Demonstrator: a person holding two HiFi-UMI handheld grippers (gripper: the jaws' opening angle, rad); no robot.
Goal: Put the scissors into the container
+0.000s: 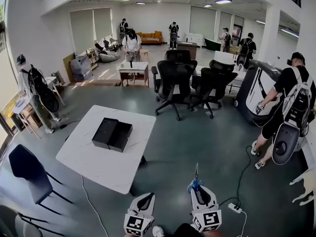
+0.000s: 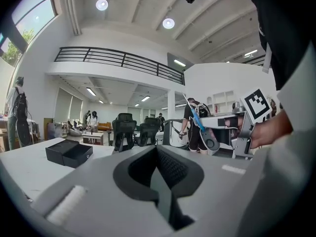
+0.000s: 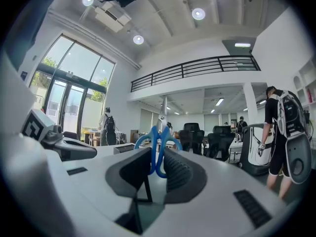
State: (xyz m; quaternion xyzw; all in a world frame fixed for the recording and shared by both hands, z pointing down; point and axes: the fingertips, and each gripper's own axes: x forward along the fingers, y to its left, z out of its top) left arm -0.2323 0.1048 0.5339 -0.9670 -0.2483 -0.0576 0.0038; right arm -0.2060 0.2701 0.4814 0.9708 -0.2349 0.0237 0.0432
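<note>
The scissors (image 1: 196, 180) have blue handles, and their blades point away from me over the grey floor. My right gripper (image 1: 198, 190) is shut on the handles; in the right gripper view the blue loops (image 3: 158, 144) sit clamped between the jaws of the right gripper (image 3: 158, 155). The container is a black open box (image 1: 112, 134) on the white table (image 1: 89, 162) ahead to the left, also seen as the black box (image 2: 69, 152) in the left gripper view. My left gripper (image 1: 144, 201) hovers near the table's near corner, shut and holding nothing, its jaws (image 2: 157, 151) pressed together.
Black office chairs (image 1: 173, 80) stand beyond the table, and another chair (image 1: 27, 169) is at its left. A cable and power strip (image 1: 234, 208) lie on the floor at the right. A person with a backpack (image 1: 289, 107) stands at the right; others are far back.
</note>
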